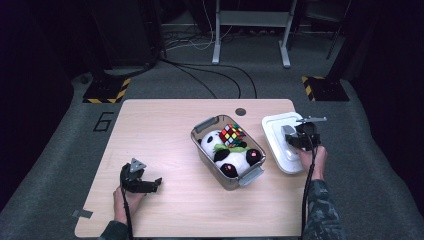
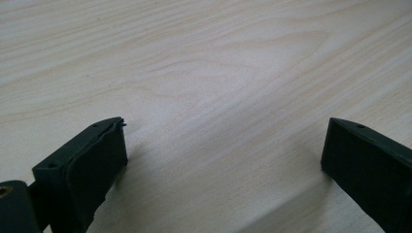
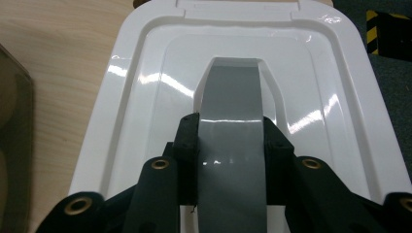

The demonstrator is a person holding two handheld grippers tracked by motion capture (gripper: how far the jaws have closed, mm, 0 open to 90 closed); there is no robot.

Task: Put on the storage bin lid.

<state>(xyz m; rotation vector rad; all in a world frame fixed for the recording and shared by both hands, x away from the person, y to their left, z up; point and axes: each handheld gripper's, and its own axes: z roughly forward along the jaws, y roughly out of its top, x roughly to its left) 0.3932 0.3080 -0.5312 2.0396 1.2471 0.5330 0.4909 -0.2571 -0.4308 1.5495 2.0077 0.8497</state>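
I'm pinching the lid [image 3: 145,97] handle [image 3: 232,131] with right claw [image 3: 232,145] | box [image 1: 205,150] lying toward my left | left claw [image 2: 223,150] spread, idling on table [image 2: 218,58]

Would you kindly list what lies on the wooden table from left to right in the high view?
Left gripper resting open on the table → clear plastic bin holding a black-and-white plush panda with a multicoloured puzzle cube on top → white plastic lid, its grey handle clamped by the right gripper.
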